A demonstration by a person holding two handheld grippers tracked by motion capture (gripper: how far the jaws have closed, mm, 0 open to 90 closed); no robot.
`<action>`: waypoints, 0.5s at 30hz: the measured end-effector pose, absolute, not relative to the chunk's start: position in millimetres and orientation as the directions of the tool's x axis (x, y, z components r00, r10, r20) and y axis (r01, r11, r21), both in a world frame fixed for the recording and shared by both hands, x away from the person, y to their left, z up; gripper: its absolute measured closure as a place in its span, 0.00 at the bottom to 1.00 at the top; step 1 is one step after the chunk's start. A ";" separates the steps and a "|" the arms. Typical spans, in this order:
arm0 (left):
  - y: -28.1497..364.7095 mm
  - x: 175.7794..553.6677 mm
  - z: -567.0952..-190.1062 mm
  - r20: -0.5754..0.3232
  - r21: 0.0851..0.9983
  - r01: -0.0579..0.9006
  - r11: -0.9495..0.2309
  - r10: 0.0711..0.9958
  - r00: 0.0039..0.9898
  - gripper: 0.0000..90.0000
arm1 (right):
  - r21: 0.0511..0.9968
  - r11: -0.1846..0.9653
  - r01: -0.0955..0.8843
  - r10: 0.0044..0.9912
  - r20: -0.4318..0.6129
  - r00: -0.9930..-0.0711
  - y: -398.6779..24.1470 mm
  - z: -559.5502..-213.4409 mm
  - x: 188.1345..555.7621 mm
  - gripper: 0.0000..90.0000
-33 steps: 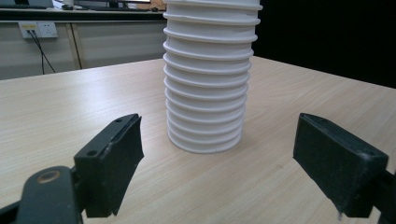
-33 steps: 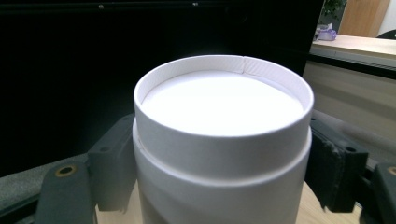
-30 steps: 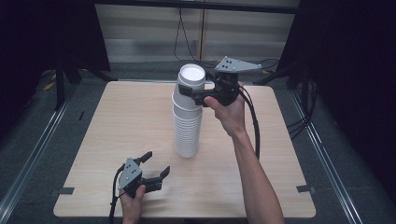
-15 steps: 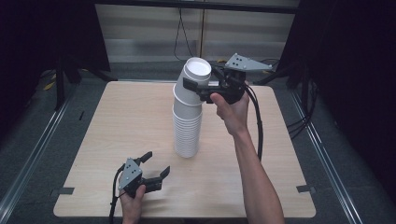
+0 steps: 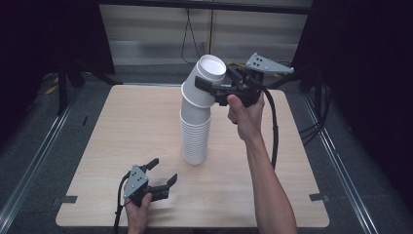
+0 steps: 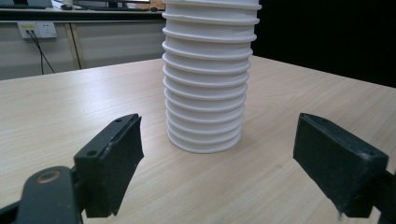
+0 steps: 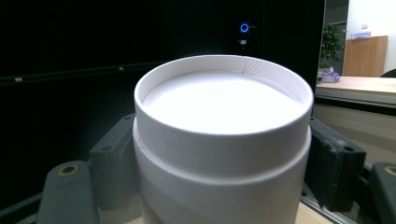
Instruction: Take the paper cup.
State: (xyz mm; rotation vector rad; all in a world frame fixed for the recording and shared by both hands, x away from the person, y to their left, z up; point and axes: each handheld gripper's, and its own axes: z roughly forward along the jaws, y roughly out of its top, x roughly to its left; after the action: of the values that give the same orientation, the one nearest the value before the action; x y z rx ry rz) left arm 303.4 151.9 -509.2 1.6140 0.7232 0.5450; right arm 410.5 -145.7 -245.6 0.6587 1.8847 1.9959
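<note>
The right tongs [image 5: 210,89] are clamped on the top cup [image 5: 203,83], which is tilted above the cup stack [image 5: 196,136]. The stack stands upright near the centre of the worktop [image 5: 122,131]. The left tongs [image 5: 163,173] are held apart, empty, near the front edge, aimed at the stack's base.
</note>
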 end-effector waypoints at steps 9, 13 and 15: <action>151.9 303.4 -509.2 -0.048 0.985 0.152 -0.081 0.717 0.695 0.17 | 0.991 -0.108 0.078 0.517 0.123 -0.847 -151.4 -243.2 405.1 0.26; 152.1 303.5 -509.2 -0.048 0.985 0.153 -0.082 0.720 0.692 0.17 | 0.991 -0.116 0.071 0.512 0.121 -0.850 -155.5 -242.6 401.4 0.26; 152.0 303.7 -509.3 -0.055 0.985 0.156 -0.075 0.718 0.694 0.17 | 0.992 -0.109 0.068 0.509 0.114 -0.853 -156.9 -242.5 399.7 0.26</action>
State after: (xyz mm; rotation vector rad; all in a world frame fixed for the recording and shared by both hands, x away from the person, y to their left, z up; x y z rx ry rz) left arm 303.7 152.0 -509.3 1.6097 0.7281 0.5394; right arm 399.7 -156.9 -242.5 0.6363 1.8593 2.0363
